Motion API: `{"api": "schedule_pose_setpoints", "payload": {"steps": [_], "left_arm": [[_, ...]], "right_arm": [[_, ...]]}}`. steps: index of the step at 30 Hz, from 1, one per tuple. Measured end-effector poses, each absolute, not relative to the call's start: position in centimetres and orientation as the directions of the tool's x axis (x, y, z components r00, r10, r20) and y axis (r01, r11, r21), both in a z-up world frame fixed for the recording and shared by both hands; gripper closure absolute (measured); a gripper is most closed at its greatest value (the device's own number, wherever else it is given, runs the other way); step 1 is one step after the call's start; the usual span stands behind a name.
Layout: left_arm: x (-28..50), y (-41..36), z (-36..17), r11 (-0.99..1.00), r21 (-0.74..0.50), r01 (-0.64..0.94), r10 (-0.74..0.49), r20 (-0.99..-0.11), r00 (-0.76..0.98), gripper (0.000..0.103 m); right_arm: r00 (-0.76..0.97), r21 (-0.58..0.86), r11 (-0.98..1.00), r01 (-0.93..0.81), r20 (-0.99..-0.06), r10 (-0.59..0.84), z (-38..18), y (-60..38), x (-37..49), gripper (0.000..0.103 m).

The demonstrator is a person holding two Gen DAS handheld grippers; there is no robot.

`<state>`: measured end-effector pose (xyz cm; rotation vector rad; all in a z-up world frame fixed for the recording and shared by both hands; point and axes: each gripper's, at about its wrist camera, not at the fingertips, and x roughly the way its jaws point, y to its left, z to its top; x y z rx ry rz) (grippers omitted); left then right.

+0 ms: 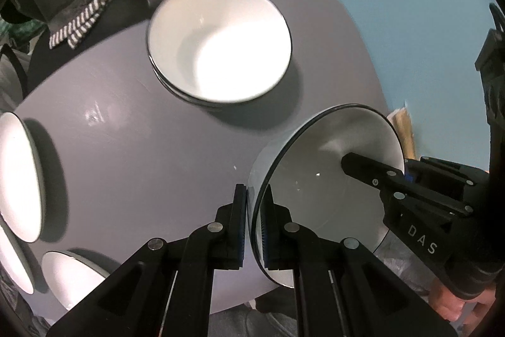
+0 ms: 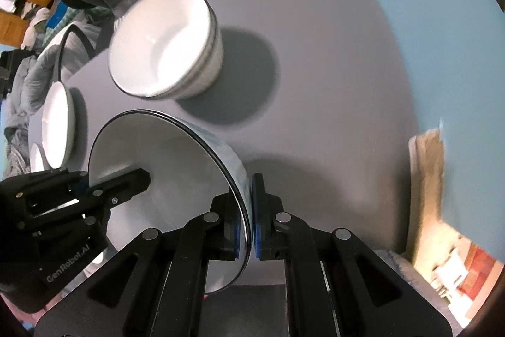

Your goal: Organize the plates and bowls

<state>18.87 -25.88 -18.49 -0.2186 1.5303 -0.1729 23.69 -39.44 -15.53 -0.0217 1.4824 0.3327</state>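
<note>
Both tools grip one white bowl [image 1: 328,179] with a dark rim, held tilted above the near edge of the grey table [image 1: 142,153]. Left tool [image 1: 255,229]: fingers pressed together on the bowl's rim, one pad outside the wall, one inside; the rim runs up between them. Right tool [image 2: 250,220]: the same pinch on the opposite side of the rim, blue pad against the outer wall, the other finger inside the bowl. In the left wrist view the right tool enters from the right, one finger lying inside the bowl. In the right wrist view the left tool enters from the left the same way. Farther back on the table stands a stack of white bowls [image 1: 219,41], well apart from the held bowl. More white dishes [image 1: 19,176] sit along the table's left edge. Writing: "DAS" on the right tool's body [image 1: 423,239]; "GenRobot.AI" on the left tool's body [image 2: 68,264]. A hand [image 1: 451,302] shows under the right tool.
</note>
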Motion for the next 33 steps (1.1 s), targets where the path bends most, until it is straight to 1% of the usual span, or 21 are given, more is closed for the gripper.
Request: {"api": "schedule_pose_setpoints", "payload": {"steps": [4, 5, 9, 15, 22, 33], "left_arm": [[19.8, -24.9, -17.1, 0.972, -0.234, -0.033, -0.231, -0.971, 0.061, 0.096], [20.2, -24.6, -16.7, 0.972, -0.232, -0.037, -0.23, -0.971, 0.066, 0.095], [21.8, -23.6, -15.8, 0.974, -0.22, -0.049, -0.215, -0.973, 0.088, 0.096], [23.9, -22.8, -15.0, 0.983, -0.174, -0.051, -0.167, -0.979, 0.115, 0.096], [26.2, -21.9, -15.1, 0.987, -0.148, -0.07, -0.138, -0.982, 0.131, 0.096], [28.1, -20.8, -16.8, 0.988, -0.105, -0.11, -0.094, -0.99, 0.101, 0.096]], "right_arm": [[0.076, 0.178, 0.945, -0.273, -0.976, 0.205, -14.2, -39.6, 25.9, 0.097], [0.082, 0.176, 0.944, -0.281, -0.975, 0.206, -15.2, -40.0, 25.2, 0.097], [0.095, 0.18, 0.935, -0.305, -0.971, 0.217, -15.5, -39.6, 24.5, 0.097], [0.092, 0.184, 0.93, -0.317, -0.97, 0.224, -15.1, -38.0, 26.9, 0.097], [0.082, 0.2, 0.924, -0.326, -0.968, 0.238, -15.2, -37.0, 29.9, 0.097], [0.054, 0.192, 0.912, -0.362, -0.973, 0.226, -16.6, -35.6, 31.9, 0.097]]}}
